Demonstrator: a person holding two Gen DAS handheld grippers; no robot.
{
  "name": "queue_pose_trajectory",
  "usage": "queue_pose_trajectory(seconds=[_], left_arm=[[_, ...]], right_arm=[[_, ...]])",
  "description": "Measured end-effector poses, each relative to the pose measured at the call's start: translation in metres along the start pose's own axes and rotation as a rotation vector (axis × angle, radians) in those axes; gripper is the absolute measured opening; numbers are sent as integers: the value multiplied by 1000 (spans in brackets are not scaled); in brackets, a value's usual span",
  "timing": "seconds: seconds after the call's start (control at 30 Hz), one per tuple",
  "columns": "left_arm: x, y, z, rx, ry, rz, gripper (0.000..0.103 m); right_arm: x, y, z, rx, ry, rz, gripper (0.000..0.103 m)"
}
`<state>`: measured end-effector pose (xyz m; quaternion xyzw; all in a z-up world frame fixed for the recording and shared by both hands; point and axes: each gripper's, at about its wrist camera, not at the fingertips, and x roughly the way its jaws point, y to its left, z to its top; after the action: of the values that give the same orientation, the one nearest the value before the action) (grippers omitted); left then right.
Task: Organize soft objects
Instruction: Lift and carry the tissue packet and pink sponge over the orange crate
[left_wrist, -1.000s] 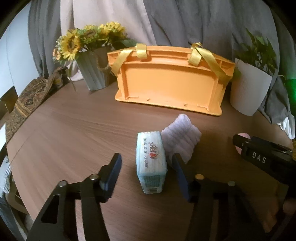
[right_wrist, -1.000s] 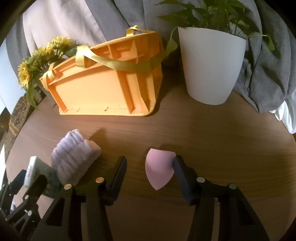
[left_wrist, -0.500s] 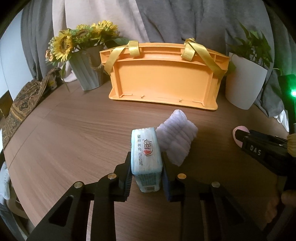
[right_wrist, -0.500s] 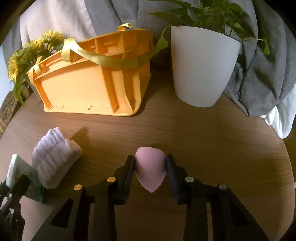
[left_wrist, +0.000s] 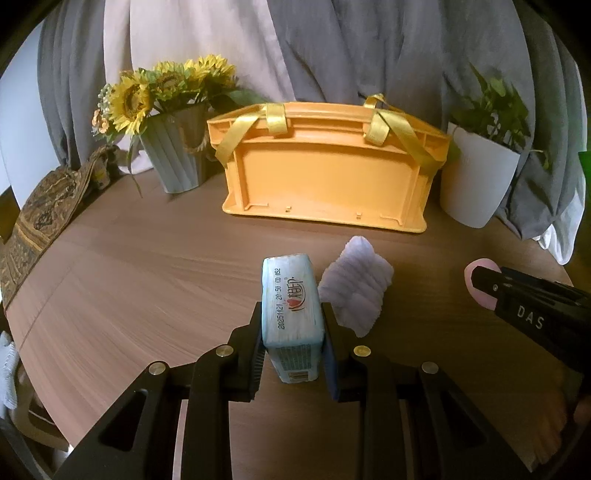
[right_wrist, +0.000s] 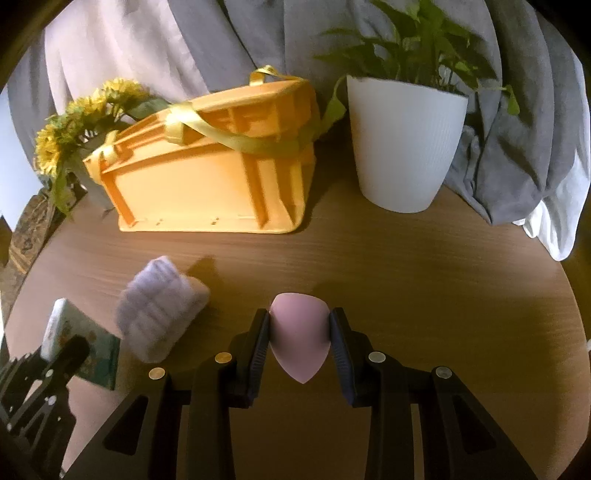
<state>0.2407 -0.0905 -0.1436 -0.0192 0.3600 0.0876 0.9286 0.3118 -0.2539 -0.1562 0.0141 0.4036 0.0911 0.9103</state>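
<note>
My left gripper (left_wrist: 291, 325) is shut on a light blue tissue pack (left_wrist: 290, 306) and holds it above the wooden table (left_wrist: 147, 266). My right gripper (right_wrist: 300, 332) is shut on a pink teardrop sponge (right_wrist: 299, 339), also lifted. A white fluffy rolled cloth (left_wrist: 354, 291) lies on the table just right of the tissue pack; it also shows in the right wrist view (right_wrist: 159, 314). An orange basket (left_wrist: 328, 173) with yellow handles stands at the back, beyond both grippers.
A grey vase of sunflowers (left_wrist: 173, 158) stands left of the basket. A white plant pot (left_wrist: 476, 181) stands to its right. Grey and white curtains hang behind. A patterned cloth (left_wrist: 40, 210) lies at the table's left edge.
Both grippers closed from open: the left on the tissue pack, the right on the pink sponge. Both objects have since been lifted off the table.
</note>
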Motion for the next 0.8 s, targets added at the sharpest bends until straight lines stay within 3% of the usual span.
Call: queue_pose_trajectory(seconds=[0.57,0.8], left_arm=[[-37,29,31,75,-66,-80,27],[-52,40,51,115,-132,-113,27]], right_arm=[[-65,41,7,12,-93,-11,34],[-85,56,18,19,-147,-27,34]])
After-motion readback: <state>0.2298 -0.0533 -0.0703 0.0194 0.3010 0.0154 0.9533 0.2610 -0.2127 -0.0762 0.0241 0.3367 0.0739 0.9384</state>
